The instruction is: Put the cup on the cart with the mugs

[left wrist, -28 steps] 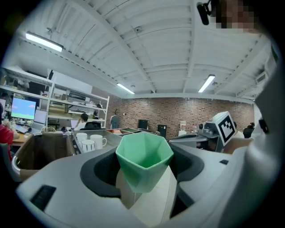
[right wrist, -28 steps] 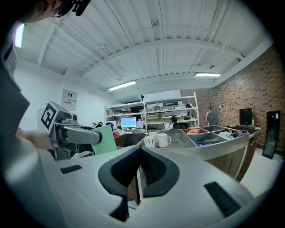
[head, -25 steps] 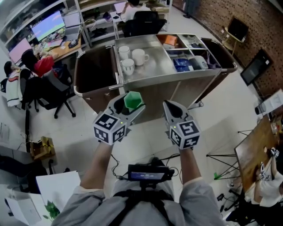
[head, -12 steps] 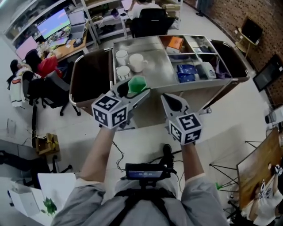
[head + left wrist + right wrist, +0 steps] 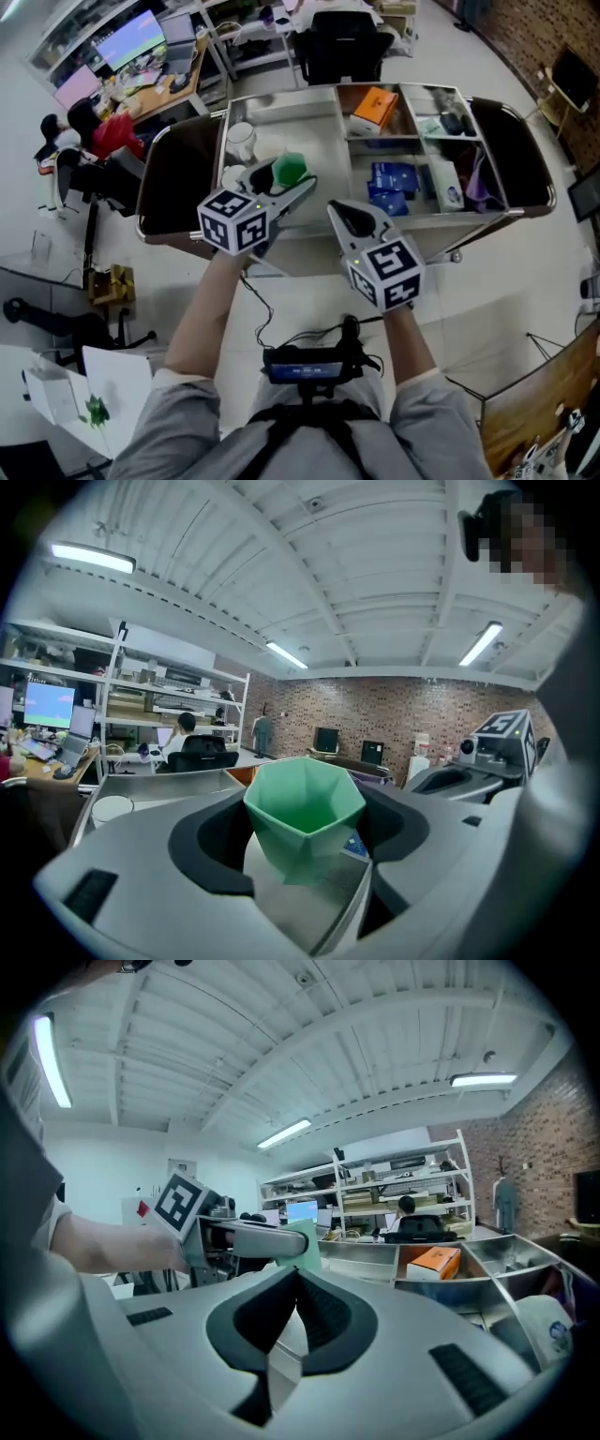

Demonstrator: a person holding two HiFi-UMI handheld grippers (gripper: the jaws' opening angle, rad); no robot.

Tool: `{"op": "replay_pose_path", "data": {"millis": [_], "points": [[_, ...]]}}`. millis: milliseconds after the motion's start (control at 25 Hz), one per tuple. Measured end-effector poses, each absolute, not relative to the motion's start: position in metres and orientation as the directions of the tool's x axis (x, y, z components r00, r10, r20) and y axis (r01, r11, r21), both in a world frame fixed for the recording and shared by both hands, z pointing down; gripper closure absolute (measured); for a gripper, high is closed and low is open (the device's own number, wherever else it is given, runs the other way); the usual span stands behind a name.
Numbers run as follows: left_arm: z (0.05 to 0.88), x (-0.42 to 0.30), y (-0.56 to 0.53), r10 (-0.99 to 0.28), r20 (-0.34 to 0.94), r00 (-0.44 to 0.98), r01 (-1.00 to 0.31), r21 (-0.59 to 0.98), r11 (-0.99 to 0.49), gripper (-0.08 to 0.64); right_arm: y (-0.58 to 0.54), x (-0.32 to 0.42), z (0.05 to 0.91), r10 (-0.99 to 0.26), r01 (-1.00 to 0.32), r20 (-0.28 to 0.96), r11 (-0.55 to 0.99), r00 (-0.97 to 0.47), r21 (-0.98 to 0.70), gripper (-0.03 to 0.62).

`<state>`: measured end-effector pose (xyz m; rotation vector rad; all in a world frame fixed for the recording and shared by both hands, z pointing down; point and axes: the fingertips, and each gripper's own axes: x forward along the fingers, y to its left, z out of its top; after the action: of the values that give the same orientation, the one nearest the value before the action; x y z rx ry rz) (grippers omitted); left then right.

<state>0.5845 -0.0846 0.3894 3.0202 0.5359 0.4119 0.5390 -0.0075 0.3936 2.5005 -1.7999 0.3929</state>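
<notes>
A green faceted cup [image 5: 289, 169] [image 5: 305, 813] sits upright between the jaws of my left gripper [image 5: 281, 180] [image 5: 306, 841], which is shut on it. It hangs over the near left part of the steel cart [image 5: 314, 131], beside two white mugs [image 5: 240, 139] [image 5: 232, 175]. One mug [image 5: 112, 808] shows at the left in the left gripper view. My right gripper [image 5: 339, 212] [image 5: 294, 1277] is shut and holds nothing, just right of the left one, at the cart's near edge. In the right gripper view the left gripper [image 5: 246, 1237] and the cup [image 5: 303, 1239] show ahead.
The cart's right compartments hold an orange box [image 5: 375, 103] [image 5: 433, 1262], blue packets [image 5: 389, 178] and small items. Dark bins [image 5: 173, 183] [image 5: 520, 159] hang at both cart ends. Office chairs, desks with monitors [image 5: 127, 42] and seated people lie beyond.
I have come closer to the cart. The left gripper has carried the green cup forward, from in front of the cart to over its near left part by the mugs. The right gripper followed.
</notes>
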Motion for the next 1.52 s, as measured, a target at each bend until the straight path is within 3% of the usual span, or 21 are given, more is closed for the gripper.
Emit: {"op": "replay_pose_path", "data": {"millis": [480,1520], "points": [[0.451,0.653,-0.097,0.375,0.371,0.85,0.387,0.043,-0.921,0.233,-0.033,0.573,0.419,-0.933,-0.946,0.288,-0.274,0.217,-0.175,0.6],[0.514,0.691,-0.095,0.355,0.478,0.804,0.369,0.067,-0.927,0.23,-0.012,0.594,0.427,-0.922,-0.928,0.302,-0.312,0.244,-0.202,0.6]]}}
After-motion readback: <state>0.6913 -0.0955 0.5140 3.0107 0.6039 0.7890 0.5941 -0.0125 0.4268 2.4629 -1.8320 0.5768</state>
